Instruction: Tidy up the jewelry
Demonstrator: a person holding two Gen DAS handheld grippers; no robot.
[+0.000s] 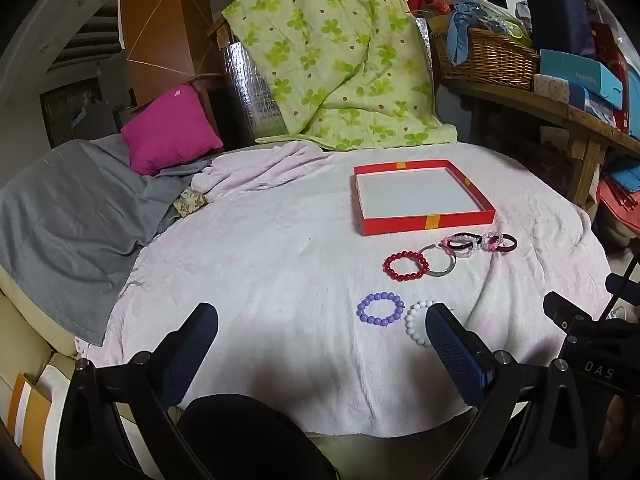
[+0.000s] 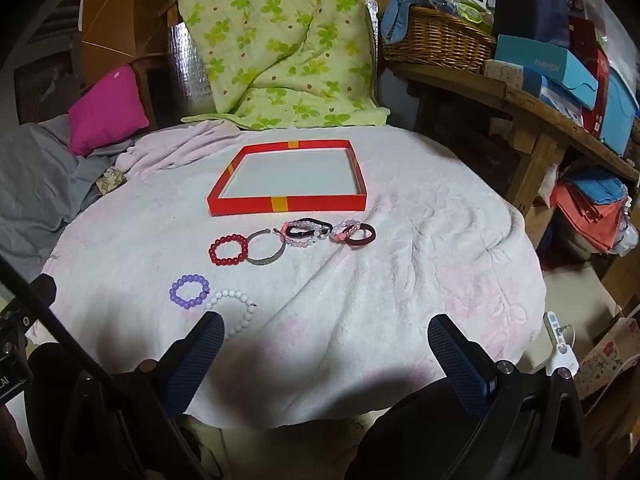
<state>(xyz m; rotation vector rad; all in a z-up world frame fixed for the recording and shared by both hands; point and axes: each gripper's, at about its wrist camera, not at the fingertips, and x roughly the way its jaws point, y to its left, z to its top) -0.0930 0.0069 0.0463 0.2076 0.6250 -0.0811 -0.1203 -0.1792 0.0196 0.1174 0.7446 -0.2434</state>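
Blanket covers the surface, with the red tray at 12 o'clock, nothing in it. Both grippers, left and right, hover at 6 o'clock with jaws spread wide, holding and touching nothing. 7 jewelry pieces lie apart from the tray: red beads, bangle beside them, purple and white bracelets nearer the grippers.

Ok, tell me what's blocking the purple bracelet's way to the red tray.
The red bead bracelet and silver bangle lie between the purple bracelet and the red tray; lifting over them clears both.
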